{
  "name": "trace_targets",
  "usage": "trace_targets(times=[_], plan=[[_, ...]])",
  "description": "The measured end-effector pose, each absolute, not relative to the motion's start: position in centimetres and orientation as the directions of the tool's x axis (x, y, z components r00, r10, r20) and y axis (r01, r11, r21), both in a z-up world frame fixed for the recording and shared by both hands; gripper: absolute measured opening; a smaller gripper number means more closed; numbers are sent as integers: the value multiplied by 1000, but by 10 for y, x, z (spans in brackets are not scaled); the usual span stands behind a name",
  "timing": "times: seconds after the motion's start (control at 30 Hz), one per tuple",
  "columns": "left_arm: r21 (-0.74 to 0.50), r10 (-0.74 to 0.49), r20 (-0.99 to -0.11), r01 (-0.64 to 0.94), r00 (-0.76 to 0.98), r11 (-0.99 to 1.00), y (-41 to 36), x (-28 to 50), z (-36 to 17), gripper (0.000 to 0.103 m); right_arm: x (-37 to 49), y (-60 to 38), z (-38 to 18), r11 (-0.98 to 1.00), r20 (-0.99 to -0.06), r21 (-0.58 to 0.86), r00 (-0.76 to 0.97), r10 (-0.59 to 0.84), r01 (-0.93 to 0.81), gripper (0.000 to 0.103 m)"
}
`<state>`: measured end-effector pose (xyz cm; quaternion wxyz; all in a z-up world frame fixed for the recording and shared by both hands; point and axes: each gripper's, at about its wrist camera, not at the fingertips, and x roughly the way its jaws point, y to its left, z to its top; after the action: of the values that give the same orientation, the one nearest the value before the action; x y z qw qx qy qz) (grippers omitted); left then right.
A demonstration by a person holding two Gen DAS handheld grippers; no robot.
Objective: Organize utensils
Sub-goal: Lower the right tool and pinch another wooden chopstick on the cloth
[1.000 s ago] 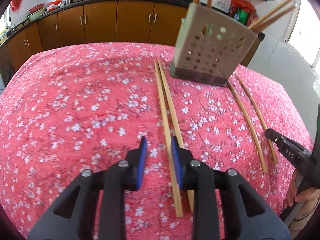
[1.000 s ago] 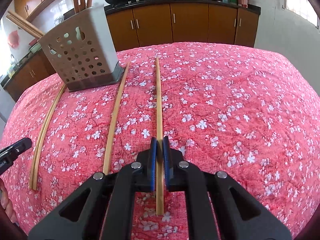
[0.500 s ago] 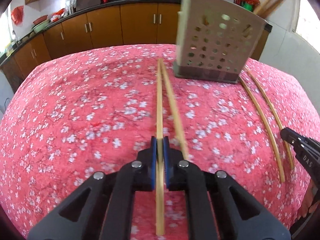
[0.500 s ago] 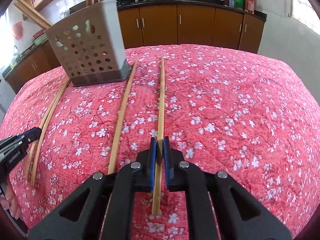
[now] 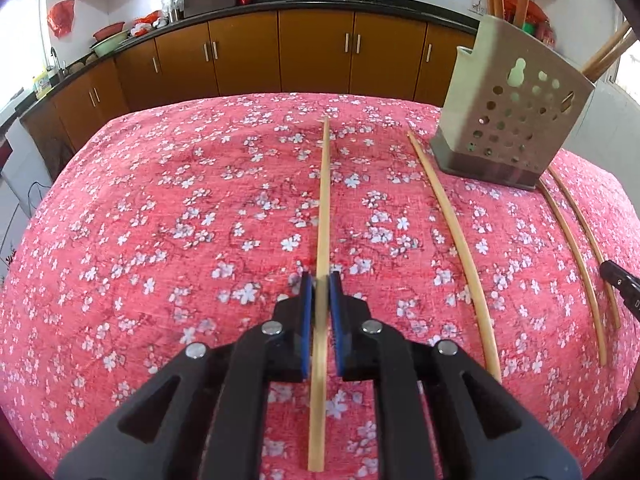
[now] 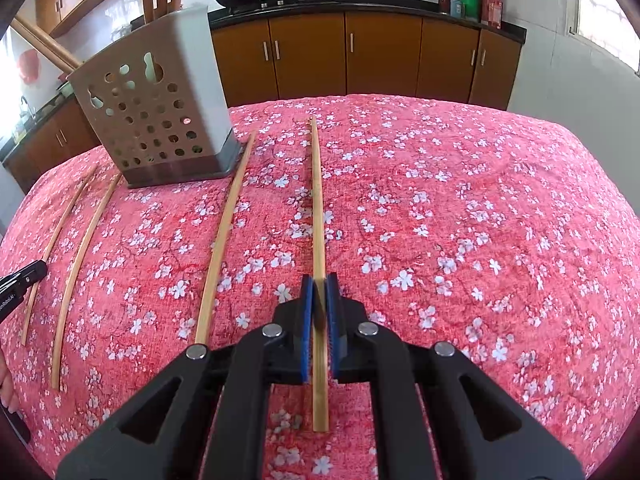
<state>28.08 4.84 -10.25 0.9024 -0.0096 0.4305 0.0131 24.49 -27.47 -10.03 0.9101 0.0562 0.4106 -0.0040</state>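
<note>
- The left claw (image 5: 321, 280) is clamped narrow on one chopstick (image 5: 324, 208), gripped between the blue pads (image 5: 306, 312); the stick runs straight ahead from the claw over the red flowered cloth (image 5: 160, 220) of the bench, its near end sticking out behind the pads.
- Just right of the left claw, a loose chopstick (image 5: 452, 224) lies on the cloth, angled away toward the holder.
- Ahead and right of that claw stands the perforated utensil holder (image 5: 508, 120), upright, with chopsticks poking from its top.
- Further right, two more chopsticks (image 5: 576, 256) lie side by side beyond the holder's corner.
- The right claw (image 6: 319, 282) is likewise closed narrow on its own chopstick (image 6: 317, 200), which points straight forward.
- In the right wrist view the holder (image 6: 160, 120) sits ahead and left of the claw, with one free stick (image 6: 224, 232) just left and a pair (image 6: 76, 248) further left.
</note>
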Motion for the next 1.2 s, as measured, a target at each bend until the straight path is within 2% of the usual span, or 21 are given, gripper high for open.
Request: trace_targets(times=[0.23,1.2], plan=[[-38,-7,-776,-36,631,999,46,277,-102,12,245,-275,-101,993,-747,105,663,43,54,8],[-41,-9,-775,-37,632,998,49,278,-102,13,244,-275,-102,991,-746,119,664,52,56,9]])
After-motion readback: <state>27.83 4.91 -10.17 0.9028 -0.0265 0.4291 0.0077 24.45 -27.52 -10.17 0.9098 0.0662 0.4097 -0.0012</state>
